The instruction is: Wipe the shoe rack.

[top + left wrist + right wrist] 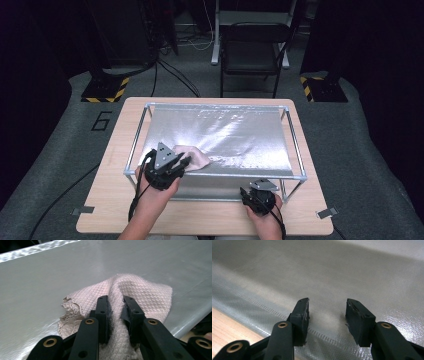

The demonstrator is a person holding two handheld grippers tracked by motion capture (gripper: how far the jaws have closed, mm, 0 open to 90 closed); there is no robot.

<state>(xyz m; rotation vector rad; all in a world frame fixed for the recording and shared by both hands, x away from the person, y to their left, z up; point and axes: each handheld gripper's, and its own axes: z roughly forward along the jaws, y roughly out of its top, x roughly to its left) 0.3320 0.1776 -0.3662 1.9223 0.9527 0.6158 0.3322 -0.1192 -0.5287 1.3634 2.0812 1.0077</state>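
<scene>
I have my left gripper (115, 305) clamped on a bunched ridge of the pink waffle cloth (140, 291), pinching it up so the rest drapes flat and can rub the silver sheet (240, 132) near its front left corner; that grip gives me a pad to wipe with rather than a loose rag. My right gripper (327, 312) hangs with its jaws apart and nothing between them, at the sheet's near edge, ready to steady it, I judge. The sheet is stretched on a metal frame (296, 150) standing on a wooden table (210, 217). Beyond lie grey carpet, a folding chair (250, 50) and trailing cables.
</scene>
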